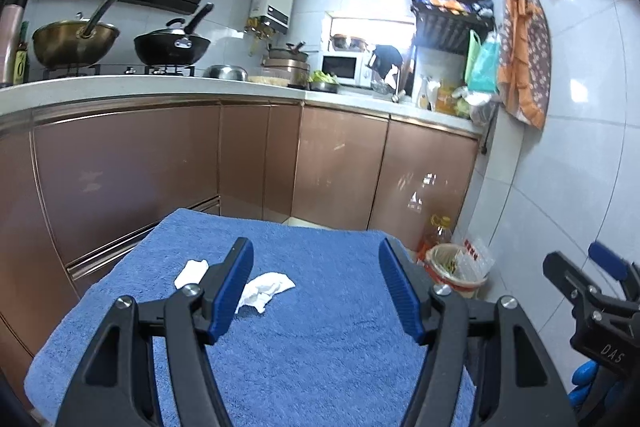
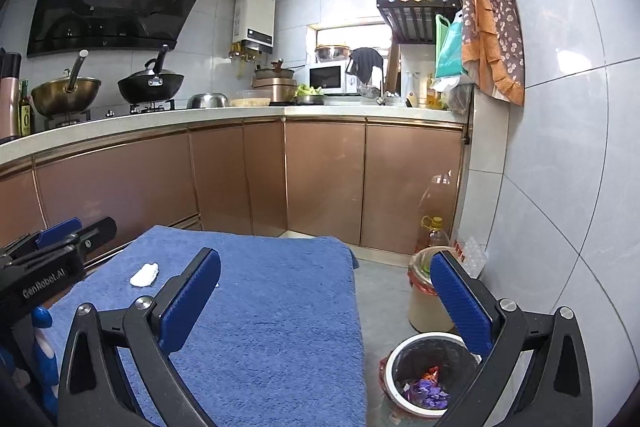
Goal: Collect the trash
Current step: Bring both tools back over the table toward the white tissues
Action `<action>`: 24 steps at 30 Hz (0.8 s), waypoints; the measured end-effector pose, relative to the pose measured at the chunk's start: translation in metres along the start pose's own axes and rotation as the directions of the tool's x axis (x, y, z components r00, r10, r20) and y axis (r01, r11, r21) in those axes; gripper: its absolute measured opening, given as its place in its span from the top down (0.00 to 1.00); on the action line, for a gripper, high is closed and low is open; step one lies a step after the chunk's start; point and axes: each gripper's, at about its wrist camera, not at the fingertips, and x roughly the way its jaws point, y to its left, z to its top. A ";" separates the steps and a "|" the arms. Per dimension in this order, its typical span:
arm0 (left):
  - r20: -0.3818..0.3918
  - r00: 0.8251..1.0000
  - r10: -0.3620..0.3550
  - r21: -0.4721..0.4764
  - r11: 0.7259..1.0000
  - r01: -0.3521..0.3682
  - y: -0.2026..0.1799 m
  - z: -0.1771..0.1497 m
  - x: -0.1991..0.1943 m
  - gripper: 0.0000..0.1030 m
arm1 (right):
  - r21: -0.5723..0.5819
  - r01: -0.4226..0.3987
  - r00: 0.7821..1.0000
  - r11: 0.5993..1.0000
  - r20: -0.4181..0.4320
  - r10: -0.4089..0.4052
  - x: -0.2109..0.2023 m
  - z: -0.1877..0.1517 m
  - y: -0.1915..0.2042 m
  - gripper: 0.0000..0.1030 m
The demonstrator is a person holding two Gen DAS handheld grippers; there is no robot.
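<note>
Two crumpled white tissues lie on a blue towel (image 1: pixel 320 347): one tissue (image 1: pixel 192 270) at the left, the other tissue (image 1: pixel 267 290) just right of my left gripper's left finger. My left gripper (image 1: pixel 318 291) hovers low over the towel, open, nothing pressed between its pads. My right gripper (image 2: pixel 326 303) stands wide open above the towel's right edge (image 2: pixel 352 307), holding nothing. From there I see one tissue (image 2: pixel 145 274); the second is mostly hidden behind its left finger. A black-lined trash bin (image 2: pixel 400 359) with purple wrappers sits on the floor under the right finger.
A beige bin with a red liner (image 2: pixel 420 307) and an oil bottle (image 2: pixel 432 231) stand by the tiled wall. Copper cabinet doors (image 2: pixel 320 179) face the towel. The worktop above holds woks, bowls and a microwave. A blue-gloved hand (image 1: pixel 584 379) holds the right gripper (image 1: pixel 580 259).
</note>
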 end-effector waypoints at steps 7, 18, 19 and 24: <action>-0.038 0.999 0.009 -0.023 1.000 -0.010 0.020 -0.004 0.005 0.38 | 0.011 -0.012 1.000 1.000 -0.025 0.012 0.009 -0.005 0.002 0.00; -0.098 0.992 0.082 -0.041 0.995 -0.087 0.071 -0.007 0.026 0.38 | 0.001 -0.047 0.991 0.999 -0.125 0.046 0.036 -0.008 0.018 0.00; -0.107 0.990 0.093 -0.039 0.994 -0.097 0.077 -0.007 0.029 0.38 | -0.001 -0.050 0.990 0.999 -0.130 0.050 0.038 -0.007 0.021 0.00; -0.163 0.977 0.141 -0.034 0.988 -0.149 0.117 -0.015 0.049 0.38 | -0.025 -0.094 0.981 0.995 -0.174 0.088 0.059 -0.005 0.039 0.00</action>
